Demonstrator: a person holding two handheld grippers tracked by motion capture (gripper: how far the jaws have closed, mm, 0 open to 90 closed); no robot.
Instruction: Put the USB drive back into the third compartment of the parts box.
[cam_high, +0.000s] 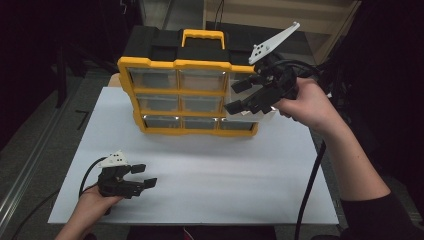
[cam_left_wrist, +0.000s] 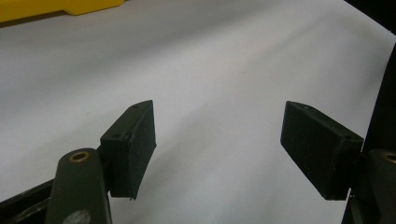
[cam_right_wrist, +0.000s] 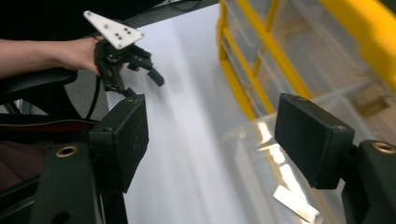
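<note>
A yellow and black organizer (cam_high: 150, 64) with several clear drawers stands upright at the back of the white table sheet (cam_high: 210, 170). My right gripper (cam_high: 232, 96) hangs open in the air at its right column, with nothing between its fingers. A clear drawer (cam_right_wrist: 275, 186) sticks out of the yellow frame (cam_right_wrist: 243, 88) just beyond the right gripper (cam_right_wrist: 212, 135); in the high view the drawer (cam_high: 257, 115) shows below the jaws. My left gripper (cam_high: 146, 175) rests low at the front left of the sheet, open and empty. The left gripper (cam_left_wrist: 219, 140) looks across bare white sheet.
The organizer's yellow carry handle (cam_high: 202, 36) points to the rear. Dark floor and a metal rail (cam_high: 30, 165) lie left of the table. A black cable (cam_high: 310, 185) trails down from the right hand. The left hand and its gripper (cam_right_wrist: 147, 70) appear far off in the right gripper view.
</note>
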